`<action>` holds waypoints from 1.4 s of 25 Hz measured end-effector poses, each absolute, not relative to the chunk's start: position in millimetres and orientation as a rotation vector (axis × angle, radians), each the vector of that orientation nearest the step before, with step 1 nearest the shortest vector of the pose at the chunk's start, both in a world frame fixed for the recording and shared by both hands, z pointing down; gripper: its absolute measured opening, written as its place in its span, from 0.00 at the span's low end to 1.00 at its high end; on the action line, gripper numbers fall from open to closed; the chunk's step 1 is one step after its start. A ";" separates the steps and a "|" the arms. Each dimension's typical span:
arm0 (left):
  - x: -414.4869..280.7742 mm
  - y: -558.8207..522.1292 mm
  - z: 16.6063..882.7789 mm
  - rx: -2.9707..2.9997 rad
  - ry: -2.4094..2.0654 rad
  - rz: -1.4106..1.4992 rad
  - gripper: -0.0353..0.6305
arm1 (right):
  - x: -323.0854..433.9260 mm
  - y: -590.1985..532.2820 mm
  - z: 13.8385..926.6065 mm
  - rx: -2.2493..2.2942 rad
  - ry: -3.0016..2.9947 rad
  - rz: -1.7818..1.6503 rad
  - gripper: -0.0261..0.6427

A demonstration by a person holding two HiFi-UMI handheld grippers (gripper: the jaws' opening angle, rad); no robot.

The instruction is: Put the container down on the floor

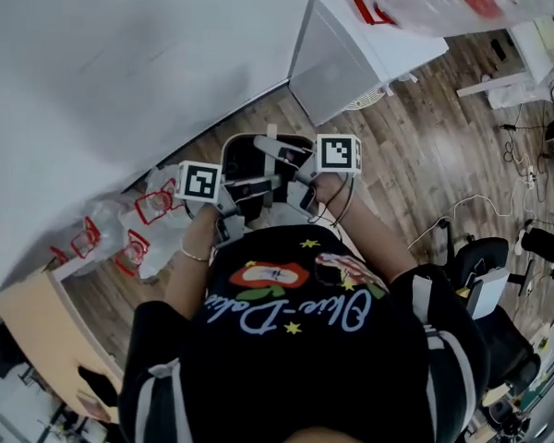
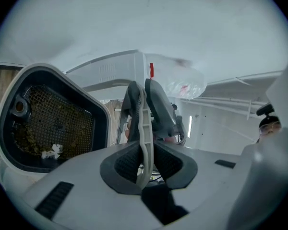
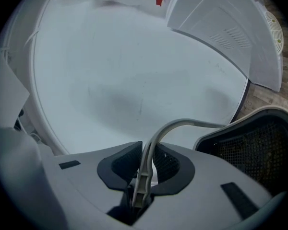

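The container (image 1: 247, 158) is a white bin with a dark inside, and it hangs over the wooden floor in front of the person. Its thin grey handle (image 2: 143, 123) runs between the pads of my left gripper (image 2: 145, 164), which is shut on it. The bin's mesh floor (image 2: 55, 121) holds some crumbs and sits at the left of that view. My right gripper (image 3: 145, 169) is shut on the same handle (image 3: 182, 125), which arcs right toward the bin's rim (image 3: 230, 128). In the head view both grippers, left (image 1: 229, 212) and right (image 1: 291, 192), sit close together above the bin.
A white box-like appliance (image 1: 360, 49) stands on the floor just beyond the bin, against a white wall. Clear plastic bags with red print (image 1: 134, 224) lie at the left. A wooden desk corner (image 1: 37, 330), an office chair (image 1: 485, 275) and cables (image 1: 526, 155) are around.
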State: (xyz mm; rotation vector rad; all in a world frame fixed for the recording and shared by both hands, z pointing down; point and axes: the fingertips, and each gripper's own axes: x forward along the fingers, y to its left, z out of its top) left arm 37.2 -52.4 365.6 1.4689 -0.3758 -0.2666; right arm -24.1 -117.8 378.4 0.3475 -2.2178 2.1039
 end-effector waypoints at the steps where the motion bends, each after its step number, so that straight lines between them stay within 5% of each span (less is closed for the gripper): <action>1: 38.4 -55.9 367.7 1.460 -0.384 -0.274 0.15 | -24.3 -120.4 380.7 0.333 -2.209 2.105 0.13; 35: 28.7 -106.8 550.1 1.357 -0.429 -0.212 0.15 | -40.3 -169.7 550.8 0.253 -2.151 1.927 0.13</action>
